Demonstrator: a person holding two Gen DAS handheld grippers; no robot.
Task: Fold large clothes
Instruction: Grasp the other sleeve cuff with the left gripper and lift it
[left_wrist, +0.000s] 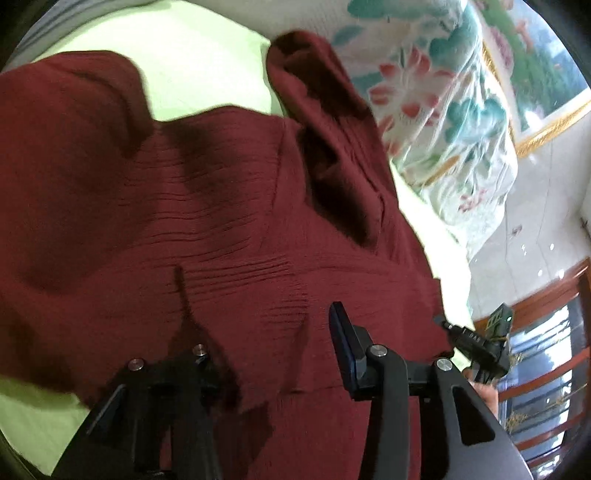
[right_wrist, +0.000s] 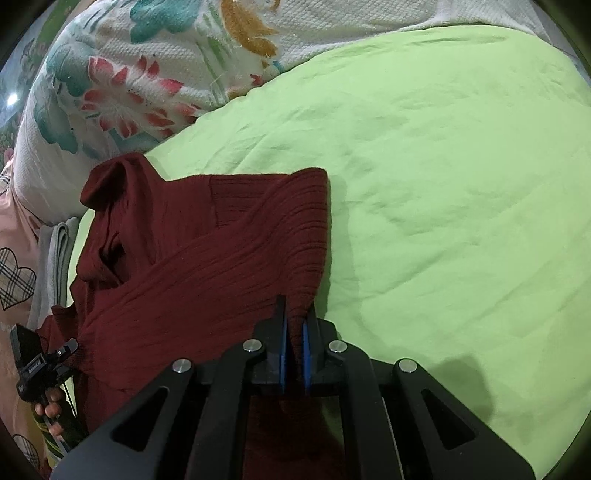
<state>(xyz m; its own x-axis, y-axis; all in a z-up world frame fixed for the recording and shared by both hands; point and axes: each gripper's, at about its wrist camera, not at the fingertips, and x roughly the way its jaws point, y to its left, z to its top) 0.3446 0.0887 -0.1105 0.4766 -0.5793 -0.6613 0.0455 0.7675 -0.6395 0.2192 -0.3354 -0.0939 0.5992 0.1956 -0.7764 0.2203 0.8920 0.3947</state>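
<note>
Sweater (right_wrist: 207, 258) beside floral quilt (right_wrist: 122, 85)

Green-sheeted bed (right_wrist: 461, 184), maroon ribbed sweater (right_wrist: 192, 258) on it, floral quilt (right_wrist: 122, 74) alongside

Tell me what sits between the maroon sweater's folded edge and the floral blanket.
Right wrist view: only bare green sheet lies between the sweater edge and the floral blanket.

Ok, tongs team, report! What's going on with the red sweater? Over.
Right tongs shut on sweater edge. Left tongs open, sweater draped over them. Sweater half lifted off green sheet. Floral blanket close behind.
</note>
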